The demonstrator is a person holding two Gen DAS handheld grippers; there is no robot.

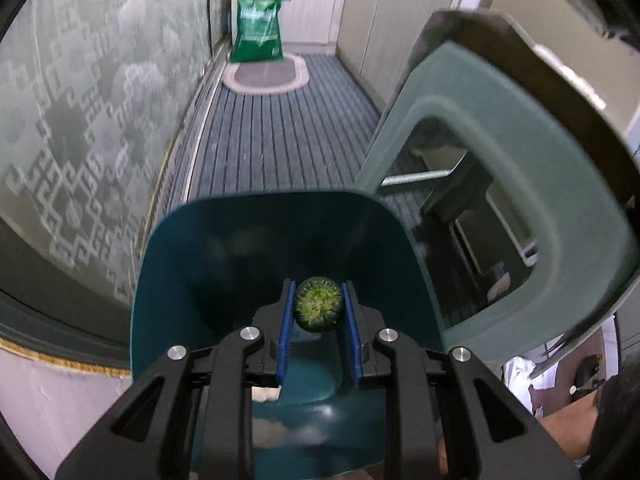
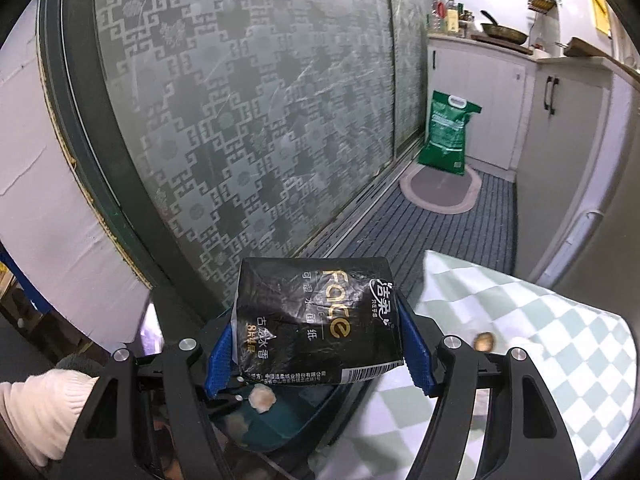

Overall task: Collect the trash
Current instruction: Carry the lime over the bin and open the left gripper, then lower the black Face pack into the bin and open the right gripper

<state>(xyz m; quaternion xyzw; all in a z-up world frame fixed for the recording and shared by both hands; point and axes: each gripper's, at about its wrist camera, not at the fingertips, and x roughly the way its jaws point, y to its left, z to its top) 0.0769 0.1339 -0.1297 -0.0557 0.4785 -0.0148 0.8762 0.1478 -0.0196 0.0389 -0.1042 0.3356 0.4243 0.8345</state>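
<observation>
In the left wrist view my left gripper (image 1: 318,306) is shut on a small round green fruit stub (image 1: 318,305) with a cut, pale green face. It holds the stub over the open teal trash bin (image 1: 192,280), whose swing lid (image 1: 500,184) stands raised to the right. In the right wrist view my right gripper (image 2: 318,356) is shut on a black tissue packet (image 2: 320,320) with gold and white lettering. The packet hangs above the teal bin (image 2: 276,426), where a pale scrap (image 2: 262,398) lies.
A patterned glass sliding door (image 2: 248,120) runs along the left. A checkered green-white cloth (image 2: 540,340) with a small brown nut-like piece (image 2: 485,341) lies at right. A green sack (image 1: 258,26) stands on an oval mat (image 1: 266,74) down the striped floor. White cabinets (image 2: 560,140) line the right.
</observation>
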